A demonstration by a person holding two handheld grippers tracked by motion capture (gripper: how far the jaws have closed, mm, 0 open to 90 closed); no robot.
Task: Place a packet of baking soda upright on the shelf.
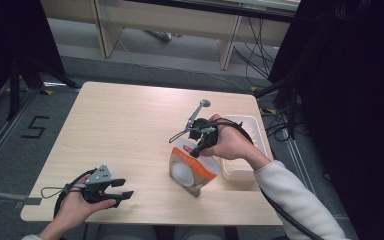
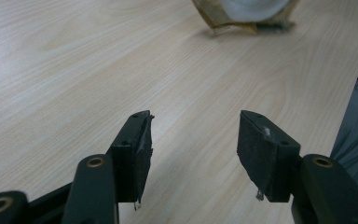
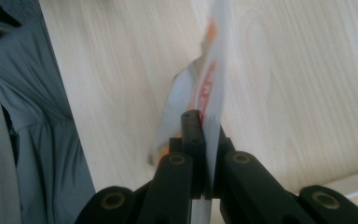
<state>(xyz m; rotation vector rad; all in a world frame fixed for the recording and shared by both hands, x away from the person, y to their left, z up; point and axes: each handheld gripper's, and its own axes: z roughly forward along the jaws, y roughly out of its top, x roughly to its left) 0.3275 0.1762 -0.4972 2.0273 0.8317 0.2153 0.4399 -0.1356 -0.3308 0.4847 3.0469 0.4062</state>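
The room was pretty bare, grey floor with a taped number on it and black curtains off to the sides, and in the middle a light wooden table. The left gripper sat near the front left corner of the table, jaws wide apart with nothing between them, just hovering over the wood. All the action was on the other side. The right gripper was clamped tight on the top edge of a stand-up pouch, orange and white with a clear round window, which stood just beside a white plastic tray at the right edge of the table. In the right gripper view you could see the thin film of the pouch pinched flat between the pads. A metal spoon-looking thing stuck up from behind that hand; couldn't tell exactly how it was attached.

My read was that the pouch was being lifted by its top. If I were doing it I'd go straight up and slow, because that film is slippery and the bag looked bottom-heavy. I'd also bring the idle left gripper over to steady the base, otherwise the pouch could swing or tear out of the pinch.
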